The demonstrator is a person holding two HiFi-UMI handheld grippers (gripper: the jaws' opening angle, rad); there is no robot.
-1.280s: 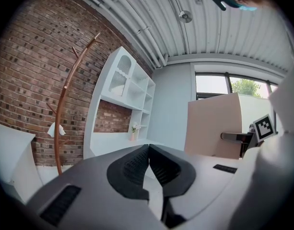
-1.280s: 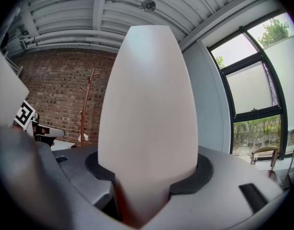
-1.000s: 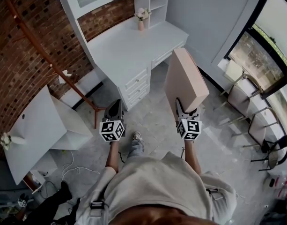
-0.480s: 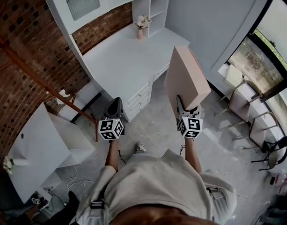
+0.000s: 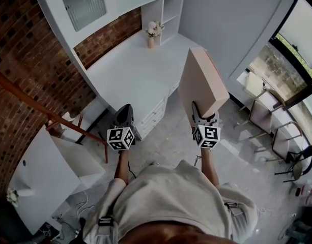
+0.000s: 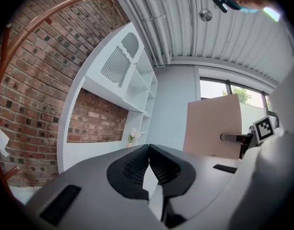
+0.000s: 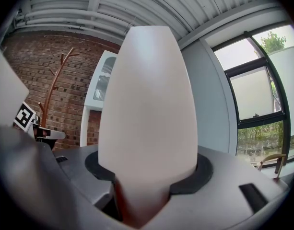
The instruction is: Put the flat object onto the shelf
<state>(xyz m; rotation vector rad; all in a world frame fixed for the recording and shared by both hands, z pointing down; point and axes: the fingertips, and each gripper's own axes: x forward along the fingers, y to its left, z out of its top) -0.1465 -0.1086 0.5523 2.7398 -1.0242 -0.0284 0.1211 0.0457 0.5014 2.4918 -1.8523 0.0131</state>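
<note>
In the right gripper, the flat object half hides the shelf.

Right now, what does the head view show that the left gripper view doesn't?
Only the head view shows the floor, the desk drawers and the chairs. Only the left gripper view shows the ribbed ceiling and the left gripper shut and empty up close. Both show the pink flat board clamped in the right gripper, the white shelves, the flower vase and the brick wall.
</note>
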